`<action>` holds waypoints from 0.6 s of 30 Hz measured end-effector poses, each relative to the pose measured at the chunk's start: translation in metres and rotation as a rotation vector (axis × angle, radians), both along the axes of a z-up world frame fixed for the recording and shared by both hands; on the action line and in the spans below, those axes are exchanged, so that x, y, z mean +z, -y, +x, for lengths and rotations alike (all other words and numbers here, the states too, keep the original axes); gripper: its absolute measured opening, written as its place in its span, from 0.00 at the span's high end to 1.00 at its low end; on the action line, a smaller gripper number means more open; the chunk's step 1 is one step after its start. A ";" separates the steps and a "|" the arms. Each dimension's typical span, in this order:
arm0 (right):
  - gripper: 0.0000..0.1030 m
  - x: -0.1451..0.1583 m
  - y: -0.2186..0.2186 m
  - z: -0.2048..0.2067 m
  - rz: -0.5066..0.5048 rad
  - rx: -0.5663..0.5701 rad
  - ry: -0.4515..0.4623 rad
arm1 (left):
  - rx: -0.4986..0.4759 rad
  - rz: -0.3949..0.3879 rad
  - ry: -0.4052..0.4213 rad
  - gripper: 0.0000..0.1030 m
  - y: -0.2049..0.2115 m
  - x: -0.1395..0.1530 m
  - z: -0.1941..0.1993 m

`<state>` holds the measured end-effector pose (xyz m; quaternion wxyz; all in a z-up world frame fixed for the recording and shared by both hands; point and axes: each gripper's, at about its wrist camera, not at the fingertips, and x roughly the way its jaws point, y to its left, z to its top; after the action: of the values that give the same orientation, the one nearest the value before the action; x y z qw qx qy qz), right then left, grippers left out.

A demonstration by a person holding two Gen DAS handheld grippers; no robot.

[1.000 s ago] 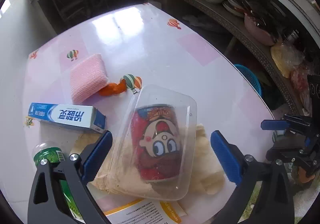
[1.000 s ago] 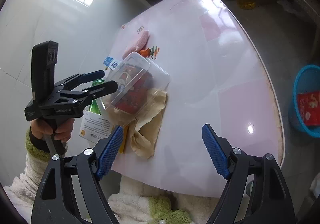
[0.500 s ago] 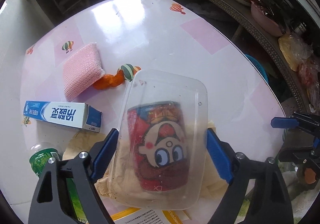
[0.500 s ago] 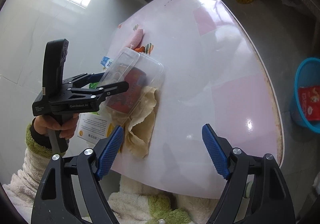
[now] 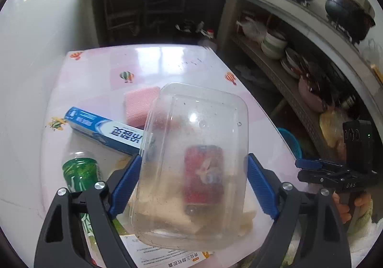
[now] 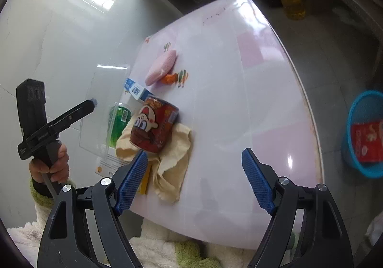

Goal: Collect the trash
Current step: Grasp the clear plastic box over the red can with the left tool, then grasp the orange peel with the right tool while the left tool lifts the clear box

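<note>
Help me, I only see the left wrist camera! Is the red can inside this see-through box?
Observer: No. The right wrist view shows the red can lying on the beige cloth. The clear box hangs off to one side in the left gripper, whose jaws have just been closing on it.
Operator: Is anything in the blue basket?
Observer: Yes, a red packet lies in the blue basket on the floor.
Operator: Is my other claw holding something?
Observer: No, the right gripper is open with nothing between its fingers.
</note>
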<state>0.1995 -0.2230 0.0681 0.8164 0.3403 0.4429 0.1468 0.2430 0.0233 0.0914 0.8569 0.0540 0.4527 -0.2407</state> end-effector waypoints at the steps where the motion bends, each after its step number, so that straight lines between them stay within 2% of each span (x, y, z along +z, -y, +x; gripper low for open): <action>1: 0.25 0.008 0.000 0.009 -0.010 0.007 0.021 | 0.044 -0.024 0.026 0.18 -0.011 0.006 -0.004; 6: 0.25 0.033 -0.020 0.072 -0.086 0.093 0.083 | 0.213 -0.129 0.076 0.18 -0.050 0.015 -0.015; 8: 0.31 0.035 -0.039 0.103 -0.111 0.174 0.102 | 0.252 -0.162 0.080 0.18 -0.058 0.015 -0.018; 13: 0.47 0.016 -0.084 0.178 -0.240 0.323 0.075 | 0.303 -0.219 0.093 0.18 -0.070 0.019 -0.023; 15: 0.48 0.004 -0.100 0.202 -0.262 0.414 0.048 | 0.314 -0.235 0.098 0.18 -0.071 0.020 -0.024; 18: 0.50 -0.010 -0.121 0.223 -0.334 0.491 0.015 | 0.317 -0.233 0.100 0.18 -0.071 0.022 -0.023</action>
<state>0.4221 -0.1020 0.0583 0.8044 0.0829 0.5239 0.2676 0.2197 0.0947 0.1131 0.9058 -0.1055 0.3817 -0.1508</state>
